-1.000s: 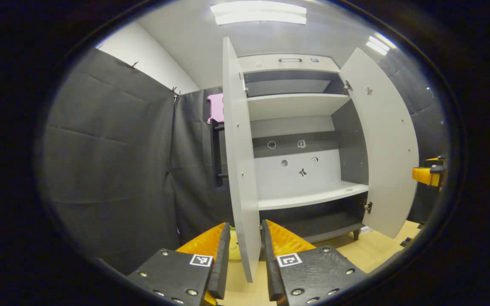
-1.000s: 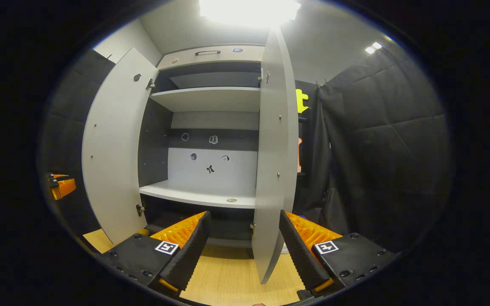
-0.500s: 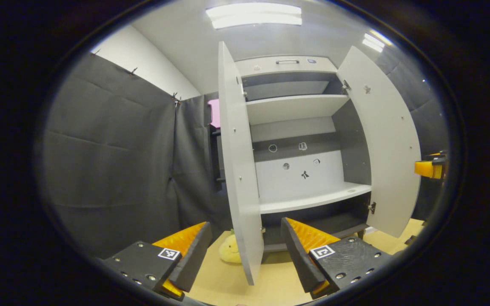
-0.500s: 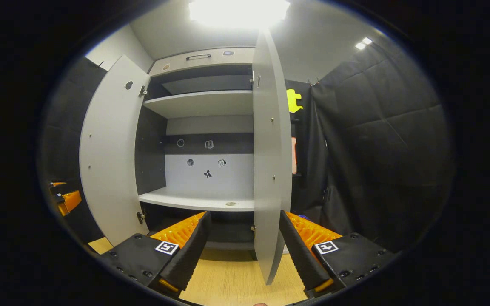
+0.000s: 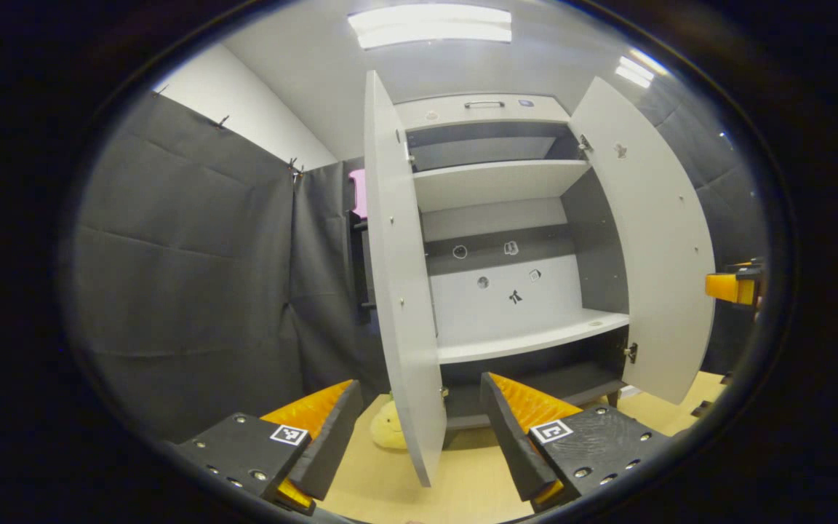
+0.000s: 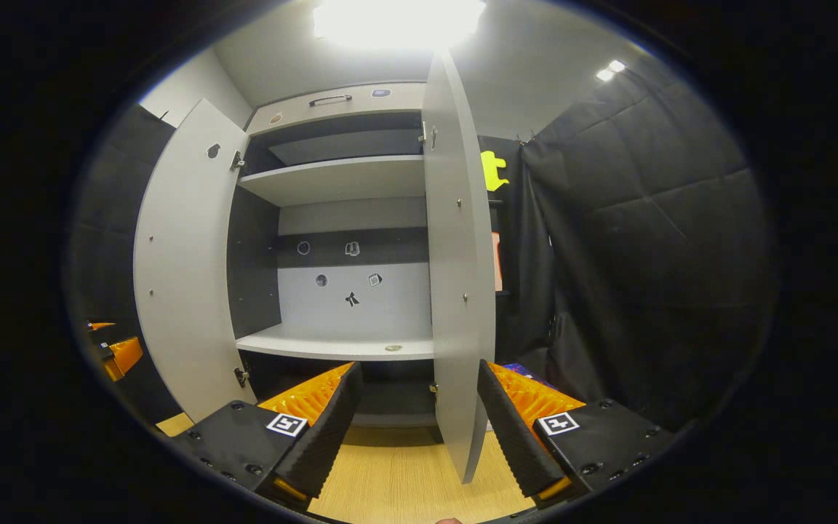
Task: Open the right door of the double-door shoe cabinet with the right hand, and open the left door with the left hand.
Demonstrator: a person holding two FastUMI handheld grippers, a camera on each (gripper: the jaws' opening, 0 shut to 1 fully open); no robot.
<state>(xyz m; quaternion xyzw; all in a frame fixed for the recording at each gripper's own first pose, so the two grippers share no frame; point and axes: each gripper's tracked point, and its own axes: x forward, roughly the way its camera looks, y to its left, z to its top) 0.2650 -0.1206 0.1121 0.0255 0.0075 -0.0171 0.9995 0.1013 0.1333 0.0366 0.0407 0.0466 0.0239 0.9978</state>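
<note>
walls: black quilted cloth (image 5: 186, 247), white wall (image 5: 244, 102) above | floor: light wood (image 6: 397, 477) | light: ceiling panels (image 5: 430, 25)

Your left gripper (image 5: 419, 437) and right gripper (image 6: 415, 429) both hold their jaws spread wide, apparently gripping nothing

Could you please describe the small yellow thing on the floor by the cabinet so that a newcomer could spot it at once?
Start at the tall grey shoe cabinet with both doors swung open. Follow the left door, seen almost edge-on, down to its bottom corner above the wooden floor. Just beside it, at the foot of the black cloth wall, lies a soft, rounded yellow plush toy, the only pale yellow, soft-looking thing among hard grey panels.
</note>
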